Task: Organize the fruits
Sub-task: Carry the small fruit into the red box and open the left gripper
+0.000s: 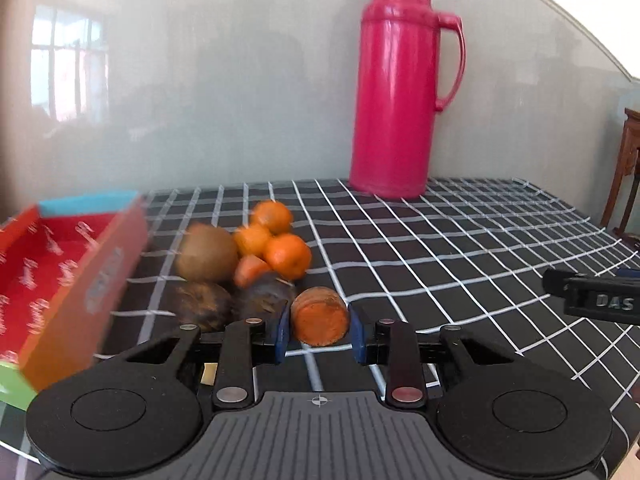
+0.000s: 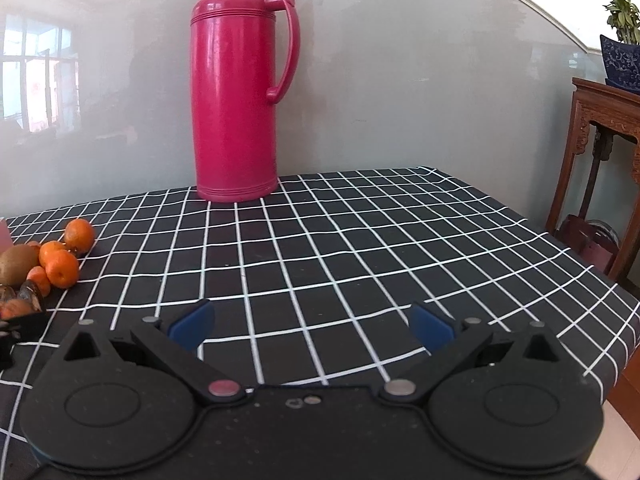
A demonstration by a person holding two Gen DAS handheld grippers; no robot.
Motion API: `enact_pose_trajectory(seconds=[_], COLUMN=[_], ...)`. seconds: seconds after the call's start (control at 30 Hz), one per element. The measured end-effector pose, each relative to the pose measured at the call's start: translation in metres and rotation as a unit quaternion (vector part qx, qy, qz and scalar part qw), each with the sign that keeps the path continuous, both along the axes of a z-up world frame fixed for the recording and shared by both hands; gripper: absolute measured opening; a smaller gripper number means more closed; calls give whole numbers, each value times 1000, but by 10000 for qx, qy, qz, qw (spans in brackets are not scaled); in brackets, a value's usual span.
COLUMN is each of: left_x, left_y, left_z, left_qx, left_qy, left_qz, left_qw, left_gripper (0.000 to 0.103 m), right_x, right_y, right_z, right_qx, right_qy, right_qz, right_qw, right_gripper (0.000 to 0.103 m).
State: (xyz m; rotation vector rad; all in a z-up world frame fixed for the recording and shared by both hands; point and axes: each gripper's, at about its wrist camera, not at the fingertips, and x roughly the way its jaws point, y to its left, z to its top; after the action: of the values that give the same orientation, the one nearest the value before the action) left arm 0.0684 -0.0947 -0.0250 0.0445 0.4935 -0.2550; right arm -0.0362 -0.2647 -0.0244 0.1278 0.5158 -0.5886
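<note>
My left gripper is shut on an orange carrot chunk, held just above the checked cloth. Behind it lies a heap: a brown kiwi, three mandarins, a smaller carrot piece and two dark fruits. A red open box with an orange wall stands to the left of the heap. My right gripper is open and empty over bare cloth. The heap shows at the far left of the right wrist view, with the mandarins and kiwi.
A tall pink thermos jug stands at the back of the table by the wall; it also shows in the right wrist view. The black-and-white checked cloth covers the table. A wooden stand with a potted plant is off the table's right edge.
</note>
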Motion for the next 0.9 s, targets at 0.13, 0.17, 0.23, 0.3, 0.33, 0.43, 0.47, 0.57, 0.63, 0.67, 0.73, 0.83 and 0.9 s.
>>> enact_pose_trajectory(seconds=[0.13, 0.17, 0.23, 0.3, 0.33, 0.43, 0.47, 0.57, 0.63, 0.67, 0.73, 0.83, 0.9], left_x=[-6, -5, -5, -6, -7, -10, -10, -10, -9, -6, -2, 4, 4], left_y=[32, 39, 53, 68, 74, 96, 105, 129, 144, 150, 162, 179, 184], left_z=[12, 14, 16, 19, 21, 25, 27, 27, 26, 24, 21, 15, 11], left_qx=[-113, -147, -194, -200, -184, -147, -150, -144, -130, -105, -68, -58, -3], left_qy=[-134, -144, -184, -261, -325, -457, -463, -435, -398, -379, -319, -155, -87], left_qz=[242, 310, 444, 568, 636, 867, 954, 1211, 1357, 1446, 1563, 1717, 1761], left_qw=[9996, 9993, 9987, 9978, 9973, 9951, 9942, 9916, 9899, 9887, 9872, 9850, 9843], left_gripper=[31, 31, 31, 31, 31, 31, 31, 31, 31, 31, 31, 31, 31], right_x=[9, 11, 19, 26, 28, 36, 40, 48, 52, 54, 58, 60, 62], right_y=[14, 20, 31, 43, 48, 62, 65, 78, 86, 90, 96, 101, 102], right_z=[3, 4, 5, 5, 5, 5, 5, 4, 4, 4, 3, 3, 3], right_qx=[31, 32, 11, -14, -27, -47, -39, -33, -52, -69, -104, -139, -124], right_qy=[-63, -75, -68, -51, -43, -45, -47, -38, -34, -25, -4, -6, -16], right_qz=[133, 188, 318, 462, 523, 666, 696, 819, 915, 963, 1042, 1086, 1078], right_qw=[9999, 9998, 9995, 9989, 9986, 9978, 9976, 9966, 9958, 9953, 9945, 9940, 9941], right_gripper=[103, 103, 103, 103, 103, 103, 103, 103, 103, 103, 103, 103, 103])
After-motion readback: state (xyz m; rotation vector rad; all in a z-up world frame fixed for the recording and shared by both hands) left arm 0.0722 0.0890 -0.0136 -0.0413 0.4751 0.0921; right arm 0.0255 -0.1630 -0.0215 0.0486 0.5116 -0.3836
